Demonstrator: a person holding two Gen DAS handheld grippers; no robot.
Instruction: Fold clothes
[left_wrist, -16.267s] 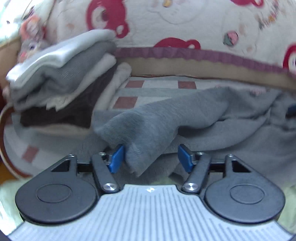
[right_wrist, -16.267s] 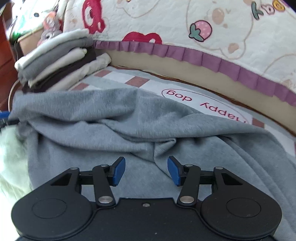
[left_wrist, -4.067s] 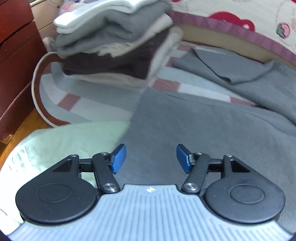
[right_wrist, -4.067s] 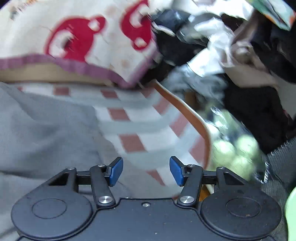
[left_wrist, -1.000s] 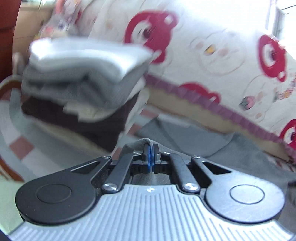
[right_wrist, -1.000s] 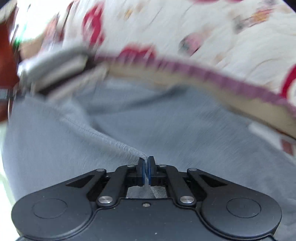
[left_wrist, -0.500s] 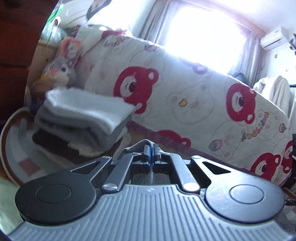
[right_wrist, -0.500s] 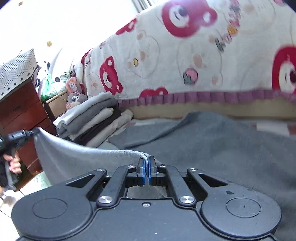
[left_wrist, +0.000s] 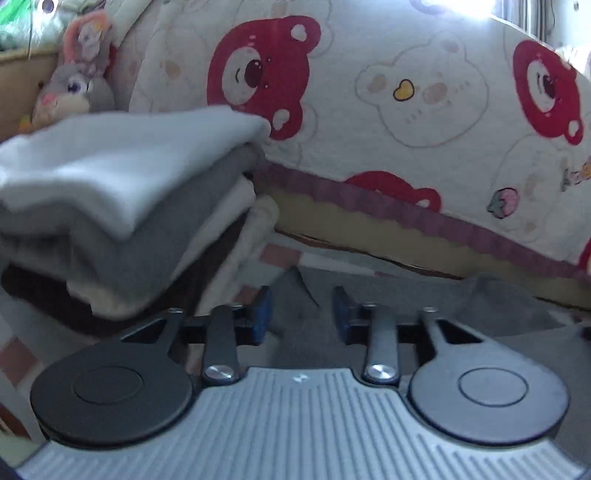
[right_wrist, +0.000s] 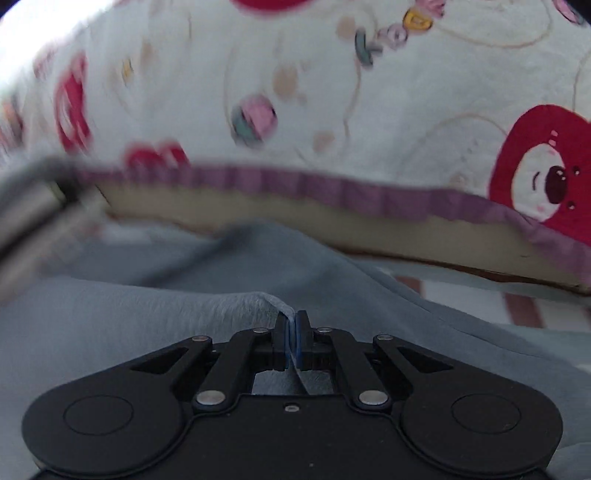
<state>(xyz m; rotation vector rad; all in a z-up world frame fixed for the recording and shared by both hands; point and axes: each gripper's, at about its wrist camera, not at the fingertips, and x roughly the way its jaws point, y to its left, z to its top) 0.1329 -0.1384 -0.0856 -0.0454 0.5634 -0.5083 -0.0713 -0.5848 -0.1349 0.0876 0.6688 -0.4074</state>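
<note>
The left gripper (left_wrist: 301, 314) hangs with its blue pads spread apart and nothing between them, just above a grey garment (left_wrist: 306, 332) lying on a checked mat (left_wrist: 275, 254). The right gripper (right_wrist: 293, 341) is pinched tight on a hem of the same grey garment (right_wrist: 221, 306), lifting a small peak of cloth. A stack of folded clothes (left_wrist: 122, 206) sits at the mat's left edge. Behind runs a bear-print bedspread (left_wrist: 406, 110), with a plush rabbit (left_wrist: 74, 85) at far left.

We were in a home bedroom: a bear-print quilt (left_wrist: 406, 110), a plush rabbit (left_wrist: 74, 85), stacked folded clothes (left_wrist: 122, 206).
</note>
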